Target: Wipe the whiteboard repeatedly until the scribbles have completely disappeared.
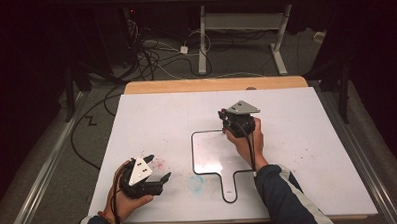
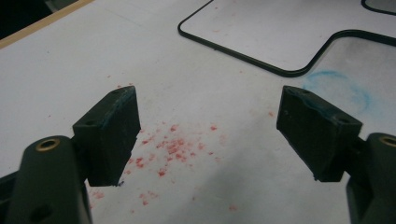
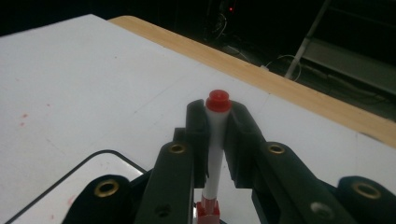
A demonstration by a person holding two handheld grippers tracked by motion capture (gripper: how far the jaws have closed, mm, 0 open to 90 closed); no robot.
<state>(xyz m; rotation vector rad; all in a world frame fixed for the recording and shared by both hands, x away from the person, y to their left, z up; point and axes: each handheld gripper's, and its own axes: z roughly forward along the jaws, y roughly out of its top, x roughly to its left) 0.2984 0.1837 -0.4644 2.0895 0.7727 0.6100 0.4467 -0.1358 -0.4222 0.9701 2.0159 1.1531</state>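
Between right tongs: red-capped marker pinched, cap on. Left tongs spread, empty, above red specks. Whiteboard unmarked; drawing likely left.

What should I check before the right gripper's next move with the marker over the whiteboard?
1. Grip: right gripper shut on the marker, body between both jaws: ok.
2. Red end piece sticks out past the jaws: ok; cap or tip, cannot tell.
3. Small whiteboard lies flat on the table, right hand at its far right corner: ok.
4. Left gripper open, holding nothing, clear of the board: ok.
5. Table clean: not ok, red specks and a blue smudge.
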